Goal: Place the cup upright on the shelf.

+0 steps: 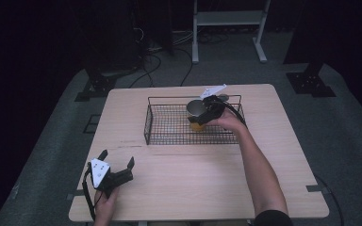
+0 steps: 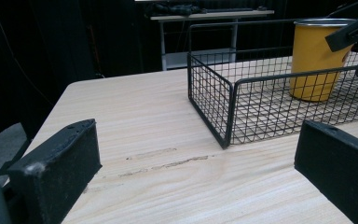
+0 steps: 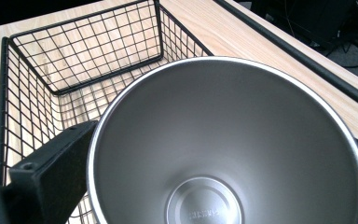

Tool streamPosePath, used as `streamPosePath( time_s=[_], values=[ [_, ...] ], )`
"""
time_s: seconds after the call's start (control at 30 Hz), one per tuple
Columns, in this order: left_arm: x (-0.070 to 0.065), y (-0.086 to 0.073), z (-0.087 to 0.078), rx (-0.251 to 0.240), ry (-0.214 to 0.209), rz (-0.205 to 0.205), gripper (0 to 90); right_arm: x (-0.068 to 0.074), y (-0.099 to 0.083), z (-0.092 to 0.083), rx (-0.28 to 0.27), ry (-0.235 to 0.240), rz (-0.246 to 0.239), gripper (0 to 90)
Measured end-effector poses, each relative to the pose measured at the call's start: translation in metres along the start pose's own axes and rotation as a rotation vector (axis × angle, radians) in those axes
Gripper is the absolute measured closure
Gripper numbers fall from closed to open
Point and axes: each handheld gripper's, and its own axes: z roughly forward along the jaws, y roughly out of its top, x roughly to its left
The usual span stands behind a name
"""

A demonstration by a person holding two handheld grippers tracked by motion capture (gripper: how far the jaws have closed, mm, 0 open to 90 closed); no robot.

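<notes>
Right claw is at the cup inside the wire basket, near the basket's right end. In the right gripper view one black jaw lies against the outside of the cup's rim at the lower left, and a dark edge of the other jaw shows at the far right, so the jaws straddle the cup; whether they are pressing on it is hard to say, since the cup hides the contact. From above, the hand and claw cover much of the cup, leaving part of its steel mouth and a strip of yellow side.

The cup stands upright on the basket floor, yellow outside and bare steel inside, and it holds nothing; small stamped lettering on its bottom is too blurred to read. The basket holds nothing else that shows.

Left claw rests low at the table's near left corner, well apart from the basket, its jaws spread wide and holding nothing.
</notes>
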Motion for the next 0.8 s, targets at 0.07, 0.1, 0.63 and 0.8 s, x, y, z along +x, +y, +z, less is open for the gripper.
streamPosePath(
  time_s=[0.07, 0.1, 0.63, 0.8],
  values=[
    [0.0, 0.0, 0.0, 0.0, 0.0, 0.0, 0.0, 0.001, 0.0, -0.001, 0.0, 0.001, 0.0, 0.0],
    [0.0, 0.0, 0.0, 0.001, 0.0, 0.0, 0.0, 0.001, 0.0, -0.002, -0.003, 0.001, 0.0, 0.0],
    [0.0, 0.0, 0.0, 0.001, 0.0, 0.0, 0.0, 0.0, 0.004, -0.014, -0.063, -0.016, 0.016, 0.0],
    [0.0, 0.0, 0.0, 0.001, 0.001, 0.002, 0.0, 0.001, 0.006, -0.019, -0.076, -0.022, 0.013, 0.0]
  ],
)
